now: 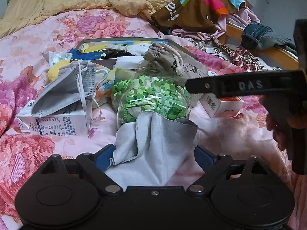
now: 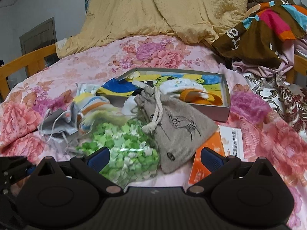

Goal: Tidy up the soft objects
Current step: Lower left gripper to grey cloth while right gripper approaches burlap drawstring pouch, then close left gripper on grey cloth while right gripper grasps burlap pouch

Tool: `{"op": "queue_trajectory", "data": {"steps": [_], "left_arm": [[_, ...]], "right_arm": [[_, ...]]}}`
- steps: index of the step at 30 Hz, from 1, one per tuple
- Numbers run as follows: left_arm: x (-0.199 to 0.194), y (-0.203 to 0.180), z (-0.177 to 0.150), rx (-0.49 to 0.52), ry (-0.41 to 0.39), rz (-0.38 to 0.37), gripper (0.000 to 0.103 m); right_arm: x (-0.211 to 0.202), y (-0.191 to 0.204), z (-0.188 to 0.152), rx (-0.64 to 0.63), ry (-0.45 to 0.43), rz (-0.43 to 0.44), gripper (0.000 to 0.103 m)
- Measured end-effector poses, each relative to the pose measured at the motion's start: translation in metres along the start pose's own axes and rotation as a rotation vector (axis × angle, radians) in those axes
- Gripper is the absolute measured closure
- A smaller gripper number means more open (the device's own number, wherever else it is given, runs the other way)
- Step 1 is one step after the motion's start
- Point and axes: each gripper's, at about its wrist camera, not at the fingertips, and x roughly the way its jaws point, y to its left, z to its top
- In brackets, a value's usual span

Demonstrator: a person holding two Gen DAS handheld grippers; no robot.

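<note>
My left gripper (image 1: 154, 158) is open over the floral bedspread, and a pale grey cloth (image 1: 153, 143) lies between its blue pads. The cloth's left edge touches the left pad; a gap shows at the right pad. Just beyond it sits a clear bag of green paper stars (image 1: 151, 99). A grey drawstring pouch (image 1: 172, 61) lies behind that bag. My right gripper (image 2: 156, 159) is open low over the same bag (image 2: 124, 149), with the pouch (image 2: 178, 126) between its pads too. One black finger (image 1: 230, 87) of it reaches in from the right.
A grey face mask (image 1: 65, 90) rests on a white carton (image 1: 55, 124) at the left. An orange-and-white box (image 2: 209, 153) lies right of the pouch. A shallow grey box (image 2: 226, 99) behind holds a cartoon towel. A yellow blanket (image 2: 153, 9) and piled clothes (image 1: 201, 5) fill the back.
</note>
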Motion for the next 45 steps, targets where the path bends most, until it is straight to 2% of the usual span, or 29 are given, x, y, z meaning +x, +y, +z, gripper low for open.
{"op": "queue_trajectory", "data": {"steps": [8,10,15,22,28,29,31,35,41,43,45], "left_arm": [[0.004,0.000,-0.005,-0.004,-0.013,0.002,0.013],[0.003,0.001,-0.005,-0.018,-0.016,-0.003,0.018],[0.005,0.007,-0.005,-0.059,-0.002,-0.026,0.037],[0.007,0.009,-0.007,-0.079,0.004,-0.031,0.049],[0.007,0.012,-0.006,-0.108,-0.003,-0.037,0.073],[0.006,0.012,-0.005,-0.114,-0.006,-0.041,0.079],[0.005,0.012,-0.004,-0.128,-0.007,-0.054,0.088],[-0.003,0.007,0.001,-0.129,-0.039,-0.074,0.093],[-0.012,-0.001,0.012,-0.147,-0.081,-0.093,0.094],[-0.014,-0.003,0.014,-0.153,-0.090,-0.094,0.095],[-0.015,-0.004,0.017,-0.158,-0.097,-0.091,0.096]], "right_arm": [[0.019,-0.003,0.004,-0.009,-0.025,-0.005,0.000],[0.023,-0.005,0.006,-0.002,-0.031,-0.001,0.000],[0.032,-0.009,0.009,0.010,-0.044,-0.008,0.000],[0.047,-0.012,0.015,0.009,-0.070,-0.033,0.001],[0.058,-0.014,0.019,0.014,-0.086,-0.066,0.010],[0.059,-0.015,0.020,0.017,-0.086,-0.067,0.010],[0.061,-0.016,0.020,0.022,-0.081,-0.067,0.019],[0.065,-0.014,0.018,0.007,-0.051,-0.059,0.034],[0.064,-0.009,0.019,-0.029,-0.044,-0.051,0.053],[0.064,-0.009,0.019,-0.036,-0.040,-0.051,0.063],[0.063,-0.009,0.019,-0.036,-0.036,-0.051,0.065]]}}
